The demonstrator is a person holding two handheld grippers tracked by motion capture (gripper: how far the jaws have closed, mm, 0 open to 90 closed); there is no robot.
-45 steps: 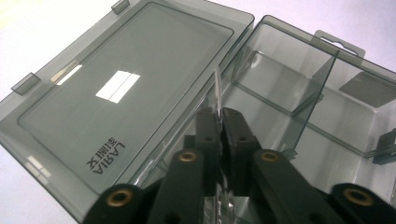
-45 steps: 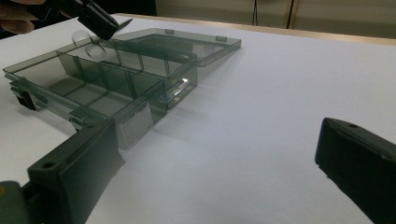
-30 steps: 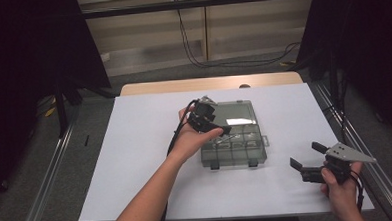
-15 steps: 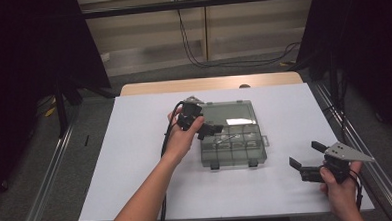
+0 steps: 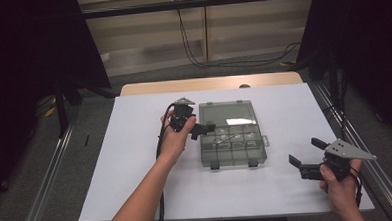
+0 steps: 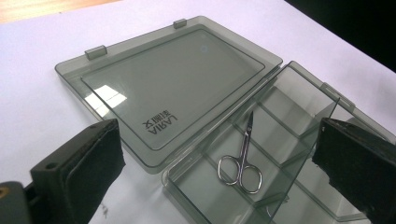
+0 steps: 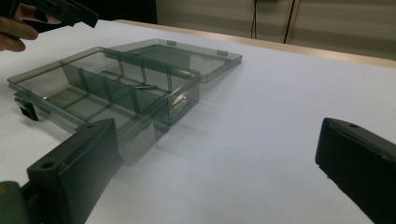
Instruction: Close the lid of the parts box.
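Small steel nail scissors [image 6: 242,163] lying in a front compartment of the smoky translucent plastic organiser box [image 5: 231,144], lid folded flat behind, just ahead of and between the wide-spread, empty jaws of the left gripper [image 5: 201,128], which have just been opening beside the box's left edge. Right gripper [image 5: 306,158] held well apart at the near right, jaws likewise gaping on nothing. White sheet over the wooden table [image 5: 121,159]; dark curtains, cables behind.
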